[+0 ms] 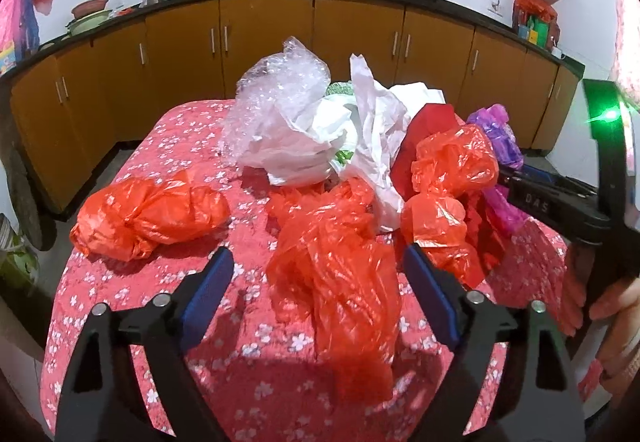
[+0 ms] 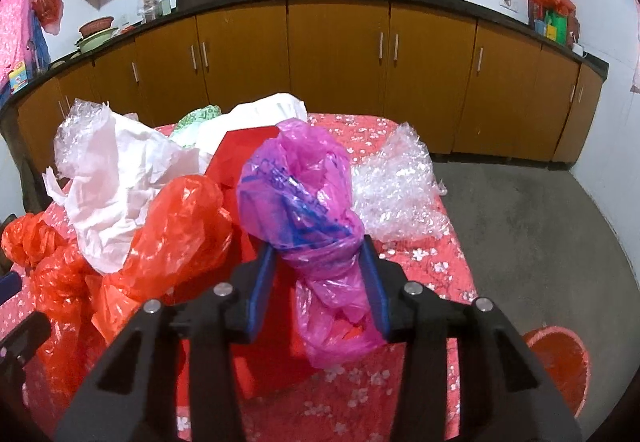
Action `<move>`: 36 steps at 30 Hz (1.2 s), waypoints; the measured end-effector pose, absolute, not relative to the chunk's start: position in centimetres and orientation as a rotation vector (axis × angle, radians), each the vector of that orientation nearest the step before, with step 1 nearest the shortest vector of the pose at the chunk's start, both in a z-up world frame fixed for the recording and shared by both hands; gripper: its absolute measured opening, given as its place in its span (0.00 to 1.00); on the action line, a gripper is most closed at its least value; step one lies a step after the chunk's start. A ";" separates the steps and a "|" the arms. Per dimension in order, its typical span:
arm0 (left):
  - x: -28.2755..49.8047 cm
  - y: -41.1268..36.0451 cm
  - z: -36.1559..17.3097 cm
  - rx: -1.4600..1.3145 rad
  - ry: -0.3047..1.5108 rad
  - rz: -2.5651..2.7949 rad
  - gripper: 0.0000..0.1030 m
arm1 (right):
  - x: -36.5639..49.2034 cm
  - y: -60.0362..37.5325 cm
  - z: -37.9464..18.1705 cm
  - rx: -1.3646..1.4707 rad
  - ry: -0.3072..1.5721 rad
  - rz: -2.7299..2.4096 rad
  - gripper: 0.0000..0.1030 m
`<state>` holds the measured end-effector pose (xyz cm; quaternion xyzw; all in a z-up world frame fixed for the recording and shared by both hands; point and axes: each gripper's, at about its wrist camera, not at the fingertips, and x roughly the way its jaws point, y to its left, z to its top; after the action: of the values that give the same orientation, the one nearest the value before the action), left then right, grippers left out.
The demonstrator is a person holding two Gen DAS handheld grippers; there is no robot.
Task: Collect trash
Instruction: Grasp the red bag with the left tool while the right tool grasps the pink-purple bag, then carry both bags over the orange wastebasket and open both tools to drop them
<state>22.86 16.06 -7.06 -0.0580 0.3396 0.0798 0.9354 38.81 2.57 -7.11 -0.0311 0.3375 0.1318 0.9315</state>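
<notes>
R gripper (image 2: 318,246) clamps knotted, crinkly pink bag (image 2: 304,209) on floral table (image 2: 432,270). L gripper (image 1: 318,262) spread w/ glossy orange bag (image 1: 336,282) between jaws, unpinched. White bag (image 1: 320,137), bubble wrap (image 2: 396,189) nearby.

Red bags (image 1: 332,274): thin glossy crinkled plastic. Magenta bag (image 2: 304,201): translucent shiny film. Clear wrap (image 2: 396,189): bubbly, glinting plastic. White sheet (image 1: 372,129): matt crumpled paper. Counter cloth (image 1: 132,306): matt floral fabric. Cabinets (image 2: 336,53): smooth wood. Tool pads (image 1: 208,294): matt blue.
</notes>
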 end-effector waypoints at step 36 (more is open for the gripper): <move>20.0 16.7 0.3 -0.109 0.457 0.131 0.29 | 33.0 -1.2 -2.1 0.046 0.540 0.349 0.39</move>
<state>19.99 16.72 0.32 -0.0539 0.2263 0.0651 0.9704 33.04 -1.23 -2.11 0.0228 0.2654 0.1717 0.9484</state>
